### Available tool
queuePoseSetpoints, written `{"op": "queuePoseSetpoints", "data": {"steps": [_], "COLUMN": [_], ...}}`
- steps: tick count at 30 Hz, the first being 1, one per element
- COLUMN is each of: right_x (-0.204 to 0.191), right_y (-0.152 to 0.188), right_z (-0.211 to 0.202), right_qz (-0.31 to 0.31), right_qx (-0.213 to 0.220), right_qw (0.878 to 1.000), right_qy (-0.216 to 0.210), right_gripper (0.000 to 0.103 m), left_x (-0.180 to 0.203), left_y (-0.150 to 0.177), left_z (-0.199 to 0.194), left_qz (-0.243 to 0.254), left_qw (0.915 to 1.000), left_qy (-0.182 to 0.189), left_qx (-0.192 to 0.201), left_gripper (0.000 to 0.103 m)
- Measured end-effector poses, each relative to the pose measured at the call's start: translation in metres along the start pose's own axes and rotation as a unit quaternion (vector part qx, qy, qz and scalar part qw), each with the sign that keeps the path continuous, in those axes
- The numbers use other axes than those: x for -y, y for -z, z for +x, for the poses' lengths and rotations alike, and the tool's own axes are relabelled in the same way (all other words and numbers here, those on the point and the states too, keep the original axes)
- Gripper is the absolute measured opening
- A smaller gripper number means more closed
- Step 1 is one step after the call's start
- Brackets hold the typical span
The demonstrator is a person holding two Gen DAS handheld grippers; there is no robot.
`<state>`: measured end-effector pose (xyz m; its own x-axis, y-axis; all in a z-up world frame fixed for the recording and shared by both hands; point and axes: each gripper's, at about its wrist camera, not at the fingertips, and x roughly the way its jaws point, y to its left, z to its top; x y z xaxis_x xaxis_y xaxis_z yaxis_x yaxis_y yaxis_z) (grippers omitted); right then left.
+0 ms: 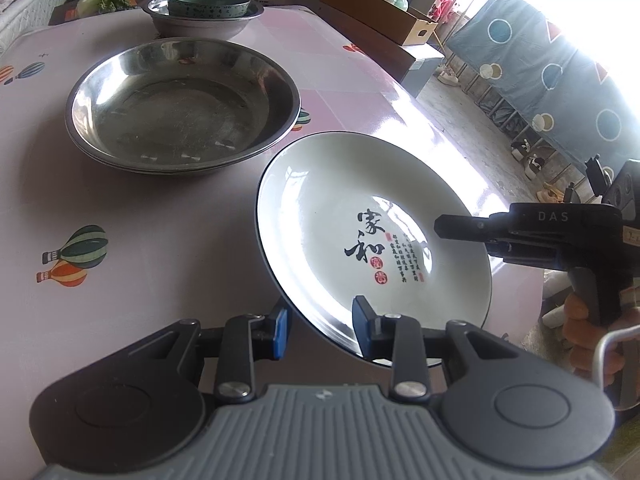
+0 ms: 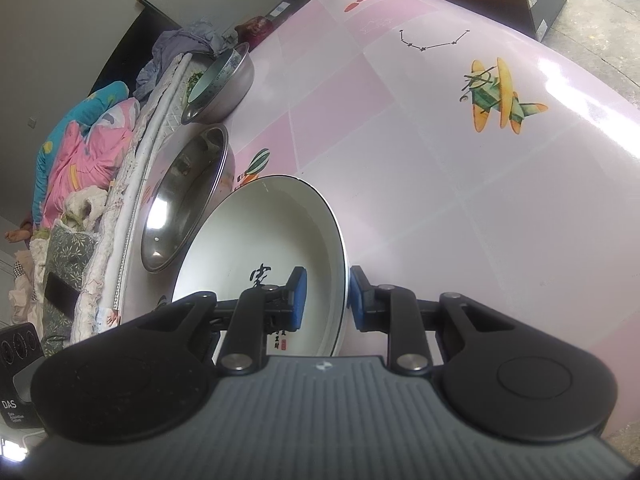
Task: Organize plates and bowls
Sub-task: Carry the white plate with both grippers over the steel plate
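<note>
A pink table, printed with balloons and aeroplanes, is seen carrying all the dishes. Toward its far side a wide steel basin is set, apparently stacked on a second one of the same kind, since a doubled rim is visible along its near edge. Further back, a smaller steel bowl is placed, with a pale green ceramic bowl nested inside it.

Nearest the cameras, a white plate with a dark rim and black calligraphy is held tilted, its near edge raised off the cloth (whether the far edge touches the table cannot be told). It lies just beside the steel basin, toward the table's edge.

The plate's near rim is straddled by the left gripper, one blue pad below and one above, with a gap visible between pads and porcelain, so the jaws are parted. The plate's right rim is bracketed by the right gripper; in the right wrist view its pads are seen close on either side of the rim, but firm contact cannot be confirmed.
</note>
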<state>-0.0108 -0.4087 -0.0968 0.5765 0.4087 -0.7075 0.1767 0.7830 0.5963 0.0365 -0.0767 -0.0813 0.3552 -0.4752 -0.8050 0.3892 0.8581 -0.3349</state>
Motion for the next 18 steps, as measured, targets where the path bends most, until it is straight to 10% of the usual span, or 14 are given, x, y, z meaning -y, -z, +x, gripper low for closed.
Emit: {"op": "queuePoseSetpoints", "data": {"steps": [18], "right_x": [0.0041], "right_y": [0.0071], "right_z": [-0.0036], "right_qz": [0.004], "right_qx": [0.001], "right_qw": [1.000], "right_qy": [-0.003], "right_gripper": [0.022], "left_x": [-0.0010], "left_y": [-0.0007], "left_z": [0.0011], "left_qz": [0.002], "left_qw": [1.0000], "left_qy": [-0.006], "left_qx": [0.007], "left_gripper": [0.031]}}
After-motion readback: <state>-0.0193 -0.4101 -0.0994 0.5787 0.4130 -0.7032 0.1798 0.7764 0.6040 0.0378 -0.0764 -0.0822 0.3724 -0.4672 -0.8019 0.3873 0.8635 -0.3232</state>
